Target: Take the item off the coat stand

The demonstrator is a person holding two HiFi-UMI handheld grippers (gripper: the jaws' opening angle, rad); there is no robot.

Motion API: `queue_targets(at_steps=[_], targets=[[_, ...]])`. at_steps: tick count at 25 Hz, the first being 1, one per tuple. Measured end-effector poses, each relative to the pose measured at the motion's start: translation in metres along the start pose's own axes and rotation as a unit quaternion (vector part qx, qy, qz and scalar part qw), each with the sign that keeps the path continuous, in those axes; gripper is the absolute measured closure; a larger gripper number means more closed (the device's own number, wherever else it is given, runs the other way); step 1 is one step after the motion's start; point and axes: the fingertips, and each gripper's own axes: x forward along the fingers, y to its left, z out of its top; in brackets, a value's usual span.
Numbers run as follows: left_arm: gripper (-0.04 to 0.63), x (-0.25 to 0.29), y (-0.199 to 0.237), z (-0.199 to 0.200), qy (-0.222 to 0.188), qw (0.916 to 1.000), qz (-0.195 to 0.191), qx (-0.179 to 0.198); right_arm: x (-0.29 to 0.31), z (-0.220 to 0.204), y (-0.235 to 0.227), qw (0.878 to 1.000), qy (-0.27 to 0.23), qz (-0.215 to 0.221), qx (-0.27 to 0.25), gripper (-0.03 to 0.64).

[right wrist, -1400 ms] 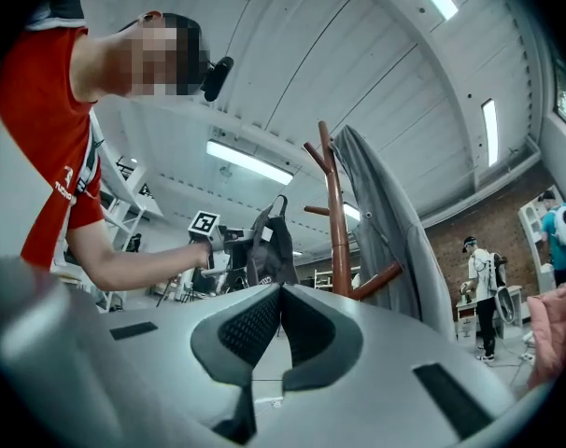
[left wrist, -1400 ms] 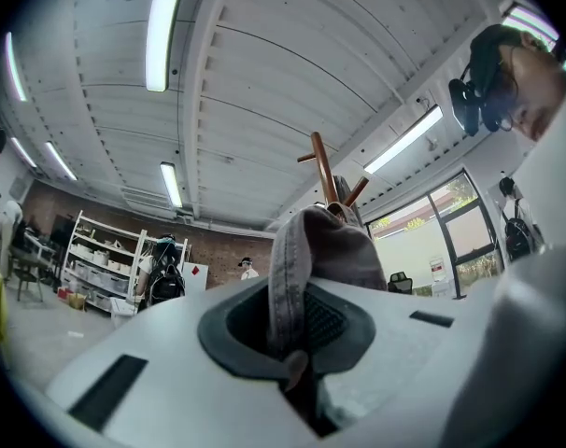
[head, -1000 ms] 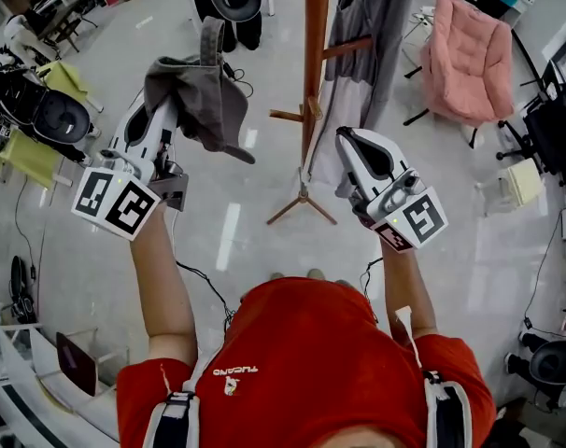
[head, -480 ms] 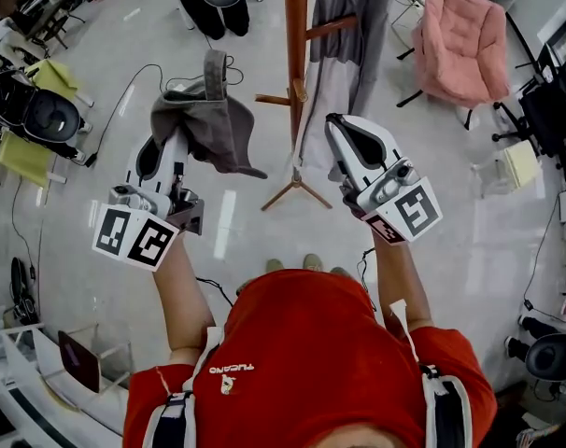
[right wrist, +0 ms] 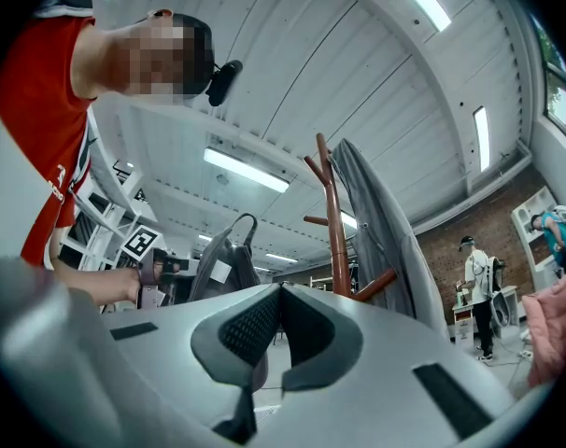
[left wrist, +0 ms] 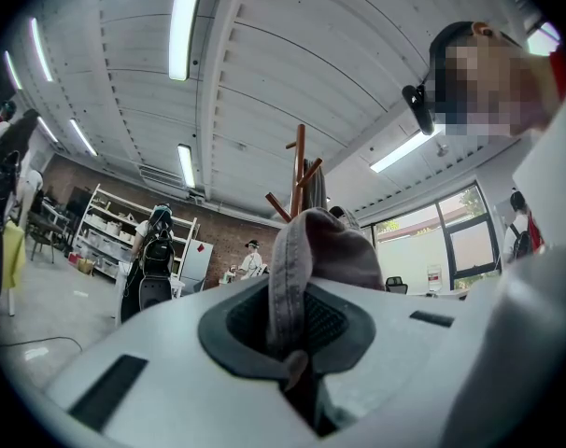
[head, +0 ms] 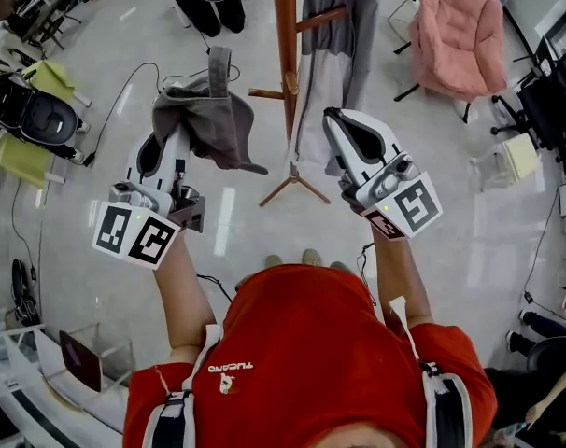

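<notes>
A grey cap (head: 208, 119) hangs from my left gripper (head: 174, 131), which is shut on its fabric, left of the brown wooden coat stand (head: 285, 54). In the left gripper view a fold of the cap (left wrist: 325, 245) is pinched between the pads and the coat stand (left wrist: 299, 171) rises behind it. My right gripper (head: 337, 119) is raised just right of the pole, shut with nothing in it. From the right gripper view its pads (right wrist: 255, 325) meet, and the cap (right wrist: 222, 255) hangs left of the coat stand (right wrist: 334, 222). A long grey garment (head: 334, 26) stays on the stand.
A pink cushioned chair (head: 460, 35) stands at the back right. Black office chairs (head: 40, 115) and yellow-green seats (head: 26, 157) are at the left. Cables (head: 134, 77) run over the pale floor. The stand's tripod feet (head: 292, 185) spread between the grippers. A person (right wrist: 477, 283) stands at the back.
The left gripper has drawn back and down with the cap, away from the stand's peg. The right gripper has hardly moved.
</notes>
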Motion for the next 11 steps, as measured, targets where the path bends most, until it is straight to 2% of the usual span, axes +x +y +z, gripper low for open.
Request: queue_targets(at_steps=[11], targets=[[0.569,0.0039,0.0022,-0.0060,0.008,0.9999,-0.009,-0.003,0.0030,-0.0042,0.0002,1.000,0.007,0.001,-0.002,0.594]])
